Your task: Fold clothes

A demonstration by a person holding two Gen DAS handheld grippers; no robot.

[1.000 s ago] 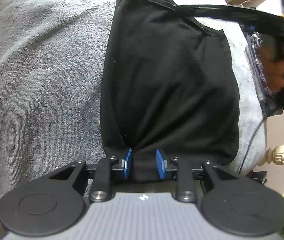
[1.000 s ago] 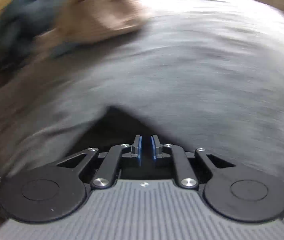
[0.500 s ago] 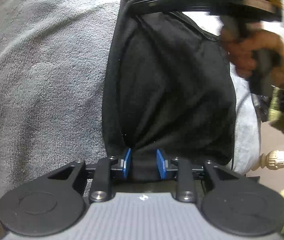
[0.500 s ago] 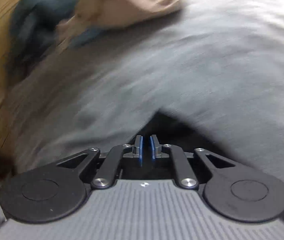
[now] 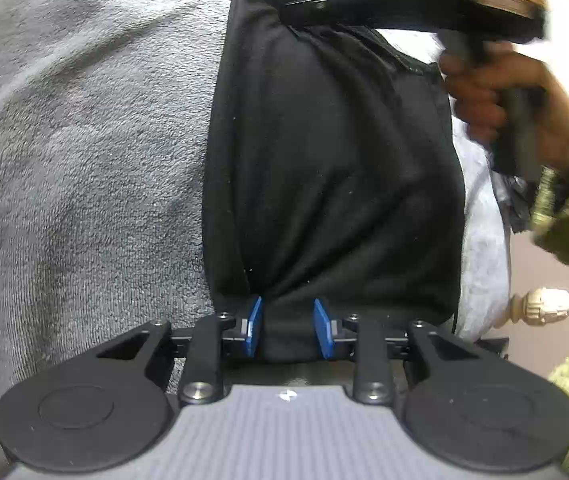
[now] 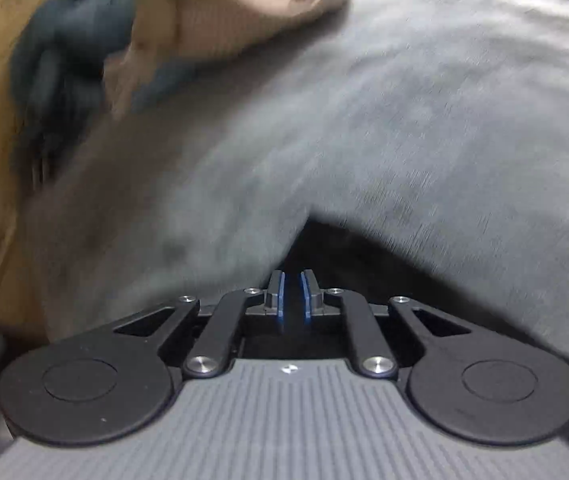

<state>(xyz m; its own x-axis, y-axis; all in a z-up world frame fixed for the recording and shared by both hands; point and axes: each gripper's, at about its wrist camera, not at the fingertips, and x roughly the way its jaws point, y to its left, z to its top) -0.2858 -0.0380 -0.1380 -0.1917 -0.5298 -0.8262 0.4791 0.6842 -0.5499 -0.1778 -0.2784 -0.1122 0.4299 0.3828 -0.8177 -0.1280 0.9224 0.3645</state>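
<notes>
A black garment (image 5: 332,168) is stretched lengthwise over a grey towel-like cover (image 5: 84,152). It is plain, matte and soft, with a few pale specks of lint on it. It has already been folded into a long, narrow panel with roughly straight side edges. The near end is gathered into a bunch, with creases fanning outward from that point. The far end is lifted and drawn up, with a stitched hem seen running across its far right corner. From the right wrist view, only a dark triangular corner of the same black garment (image 6: 348,256) is seen against the grey cover.
</notes>
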